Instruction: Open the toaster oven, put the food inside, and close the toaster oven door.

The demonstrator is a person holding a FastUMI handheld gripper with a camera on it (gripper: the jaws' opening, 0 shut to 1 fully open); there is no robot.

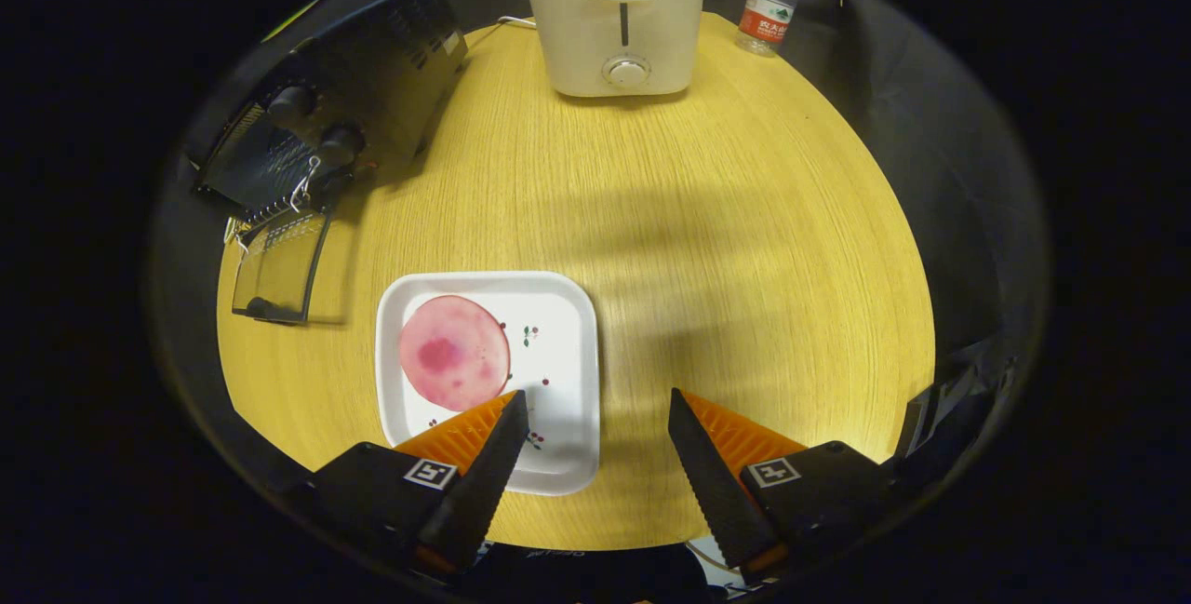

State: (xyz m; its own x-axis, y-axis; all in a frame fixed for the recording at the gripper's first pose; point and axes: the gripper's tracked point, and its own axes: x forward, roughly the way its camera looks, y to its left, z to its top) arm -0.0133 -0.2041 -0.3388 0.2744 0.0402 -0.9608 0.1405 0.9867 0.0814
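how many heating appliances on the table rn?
2. A black toaster oven, door already down, left of the plate. A white pop-up toaster at the far edge, beyond the open gripper, beside a water bottle.

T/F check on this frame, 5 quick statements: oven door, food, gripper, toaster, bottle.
1. The toaster oven door is shut. False: it hangs open, folded down toward the table.
2. The pink round slice lies on the white plate. True.
3. The gripper is shut on the slice. False: its fingers are spread apart and hold nothing; one fingertip overlaps the plate's near edge.
4. A white pop-up toaster stands at the far side of the table. True.
5. The water bottle lies on its side on the plate. False: it stands upright at the far table edge, beside the toaster.
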